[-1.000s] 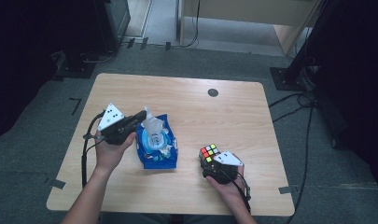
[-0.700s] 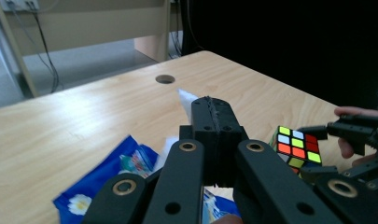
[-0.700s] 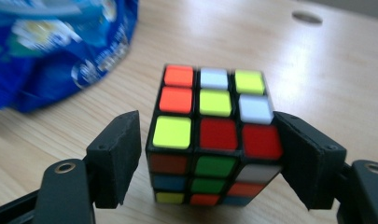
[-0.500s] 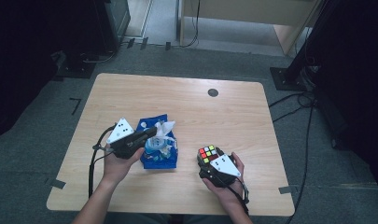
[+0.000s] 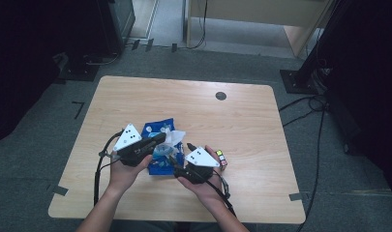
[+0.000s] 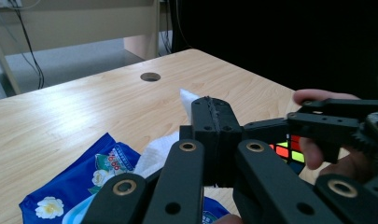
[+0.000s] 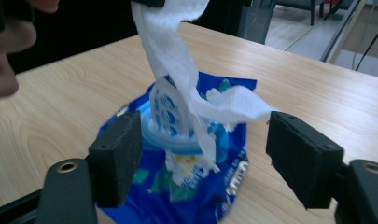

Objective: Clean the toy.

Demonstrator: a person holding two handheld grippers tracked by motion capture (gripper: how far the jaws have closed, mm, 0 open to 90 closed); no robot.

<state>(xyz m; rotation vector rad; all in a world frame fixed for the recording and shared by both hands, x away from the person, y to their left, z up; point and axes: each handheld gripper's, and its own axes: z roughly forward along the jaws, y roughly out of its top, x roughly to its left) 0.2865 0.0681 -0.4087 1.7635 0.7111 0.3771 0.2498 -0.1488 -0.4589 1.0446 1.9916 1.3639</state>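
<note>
Wipes pack (image 5: 157, 147), a crinkly blue foil pouch with a round flip lid, is lying at six o'clock on the wooden bench (image 5: 242, 121). My left claw (image 5: 160, 139) is pinching the soft white wipe (image 7: 170, 51), drawing it upward; my right claw (image 7: 203, 158) is spreading wide around the pack to steady it. At three o'clock, a colourful cube (image 5: 220, 158) is sitting.

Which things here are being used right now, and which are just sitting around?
Being used:
- blue wipes pack
- white wipe, pinched by the left gripper and drawn up from the pack
- right gripper, open, facing the pack

Just sitting:
- puzzle cube
- round hole in the table
</note>
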